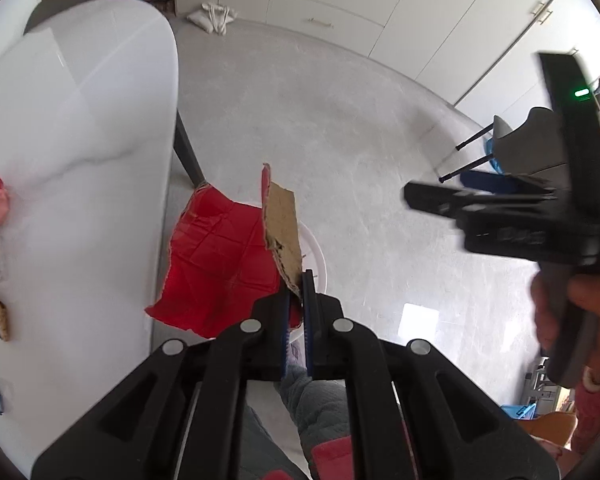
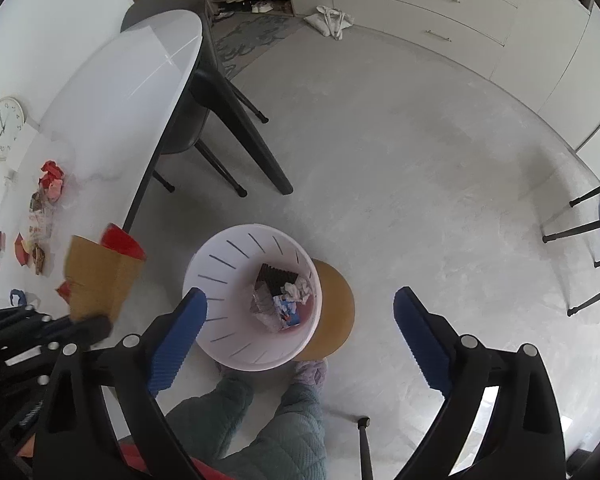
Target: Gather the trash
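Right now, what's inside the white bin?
The white bin holds a dark ridged piece, crumpled white paper and a blue-and-red wrapper on clear plastic. Anything beneath that pile is covered. In the left wrist view the red cardboard hides most of the bin.

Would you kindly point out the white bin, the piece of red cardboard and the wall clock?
White bin [image 2: 220, 264]: right wrist view, on its inner wall.
Red cardboard [image 1: 220, 252]: left wrist view, on its red face.
Wall clock [image 2: 2, 128]: right wrist view, on its dial.

Black plastic tongs [image 2: 300, 312] with ribbed blue pads [image 2: 420, 336], silver round pivot pins; quilted grey-green trousers [image 2: 292, 440], fluffy lilac slippers [image 2: 312, 372].
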Demonstrator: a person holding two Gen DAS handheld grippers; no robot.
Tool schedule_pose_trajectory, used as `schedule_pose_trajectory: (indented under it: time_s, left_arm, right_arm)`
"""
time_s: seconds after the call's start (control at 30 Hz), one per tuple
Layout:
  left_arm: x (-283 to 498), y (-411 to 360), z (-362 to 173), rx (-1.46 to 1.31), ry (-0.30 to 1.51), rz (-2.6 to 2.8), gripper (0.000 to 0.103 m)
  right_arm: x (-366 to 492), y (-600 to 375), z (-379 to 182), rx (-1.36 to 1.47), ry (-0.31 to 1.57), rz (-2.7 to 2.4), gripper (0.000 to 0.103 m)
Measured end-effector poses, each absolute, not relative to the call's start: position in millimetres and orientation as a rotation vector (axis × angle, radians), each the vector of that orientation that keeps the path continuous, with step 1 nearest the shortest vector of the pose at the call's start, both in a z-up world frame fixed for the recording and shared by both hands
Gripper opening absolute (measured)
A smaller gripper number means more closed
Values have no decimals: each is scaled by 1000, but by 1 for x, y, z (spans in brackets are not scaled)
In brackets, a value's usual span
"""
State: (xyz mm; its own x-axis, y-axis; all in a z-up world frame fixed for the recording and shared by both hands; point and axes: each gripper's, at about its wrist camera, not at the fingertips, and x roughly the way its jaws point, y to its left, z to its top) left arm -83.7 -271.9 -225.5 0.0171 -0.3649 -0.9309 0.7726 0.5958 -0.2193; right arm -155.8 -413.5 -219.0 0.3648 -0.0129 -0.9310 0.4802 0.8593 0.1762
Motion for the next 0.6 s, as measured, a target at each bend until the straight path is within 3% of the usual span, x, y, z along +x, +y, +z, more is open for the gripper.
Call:
schedule_pose_trajectory:
  time_s: [0.1, 0.17, 0.27, 0.6]
  left_arm:
    - [-82, -278, -245, 417, 1319, -894, 13]
    - [-79, -276, -252, 408, 1340, -863, 38]
    - [-78, -270, -247, 378, 1321, -837, 59]
    - [-72, -264, -221, 337, 1284, -768, 85]
  right_arm:
    - [-158, -419, -214, 489, 1154, -323, 96]
    - [-158, -422, -209, 495, 1149, -315, 96]
    - [-156, -422, -204, 473, 1146, -314, 96]
    - [-143, -405, -190, 425, 1127, -285, 96]
